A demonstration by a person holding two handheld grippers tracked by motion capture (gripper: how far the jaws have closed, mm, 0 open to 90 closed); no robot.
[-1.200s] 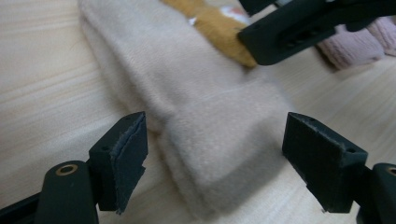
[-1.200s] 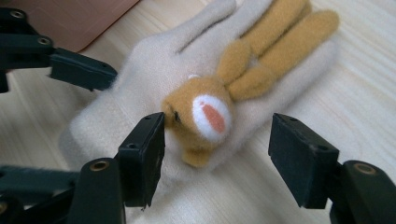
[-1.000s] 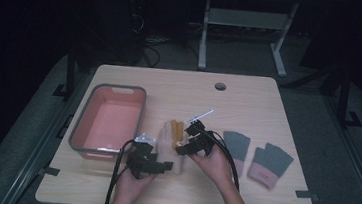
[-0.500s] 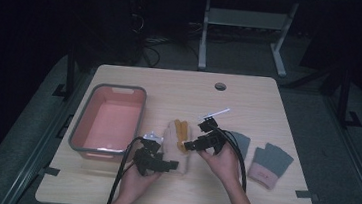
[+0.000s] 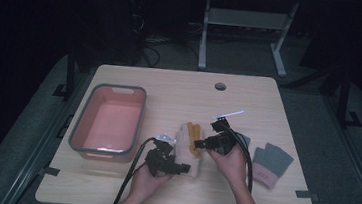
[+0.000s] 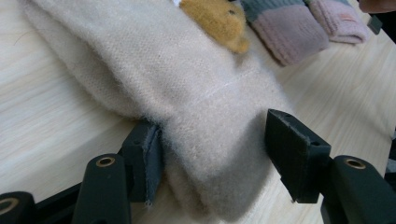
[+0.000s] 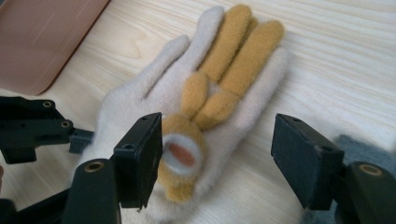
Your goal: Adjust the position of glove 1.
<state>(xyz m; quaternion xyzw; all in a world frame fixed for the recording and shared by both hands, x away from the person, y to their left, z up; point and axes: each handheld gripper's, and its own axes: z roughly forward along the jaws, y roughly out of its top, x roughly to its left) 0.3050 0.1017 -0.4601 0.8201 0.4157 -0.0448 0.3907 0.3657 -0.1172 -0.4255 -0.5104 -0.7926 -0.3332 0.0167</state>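
The cream glove point(image 5: 184, 150) lies flat on the desk point(image 5: 180, 89) just right of the pink tray point(image 5: 109, 120), with a smaller mustard glove point(image 7: 219, 88) resting on top of it and a grey-and-pink pair point(image 5: 268, 163) farther right of the tray. My left gripper point(image 6: 215, 156) has just been closing and now straddles the cream glove's cuff, one pad touching the fleece and the other a little clear, while my right gripper point(image 7: 217, 154) stands wide open over the mustard glove's cuff, holding nothing. Both gloves look light, soft and limp, so I judge they will sag and slide apart unless I pinch each at its thicker cuff edge.
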